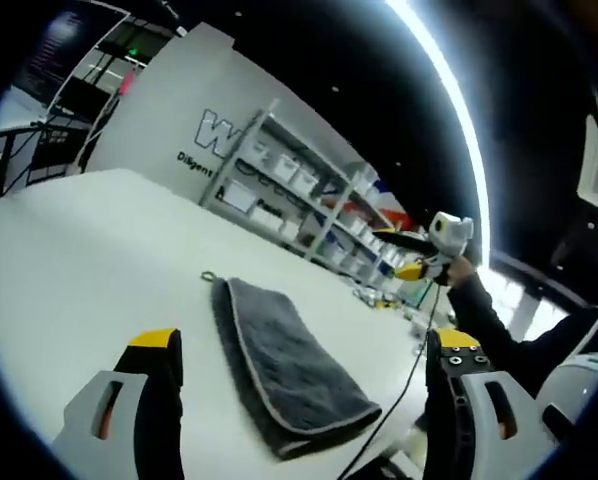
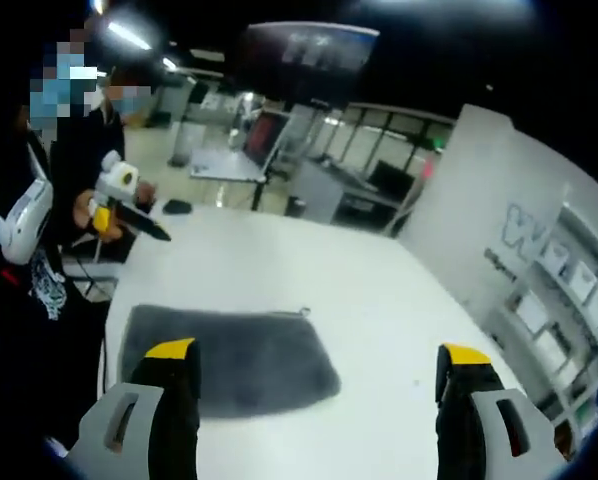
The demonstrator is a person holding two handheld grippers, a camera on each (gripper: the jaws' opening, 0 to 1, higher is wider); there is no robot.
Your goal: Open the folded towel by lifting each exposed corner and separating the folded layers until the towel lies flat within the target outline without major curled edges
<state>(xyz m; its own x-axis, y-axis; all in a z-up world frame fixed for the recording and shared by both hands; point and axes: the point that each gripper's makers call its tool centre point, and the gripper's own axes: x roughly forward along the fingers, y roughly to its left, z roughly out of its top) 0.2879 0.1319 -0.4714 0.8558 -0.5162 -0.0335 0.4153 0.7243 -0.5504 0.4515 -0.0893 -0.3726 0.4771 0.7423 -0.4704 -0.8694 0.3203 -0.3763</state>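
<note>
Left gripper view showed the folded towel (image 1: 284, 370) untouched on the surface (image 1: 89, 250) (both jaws spread, empty), so a corner grasp seemingly came next.

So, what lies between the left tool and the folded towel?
Nothing: in the left gripper view, bare white table runs from the open left tool to the grey towel, which lies folded between its jaws, untouched.
</note>
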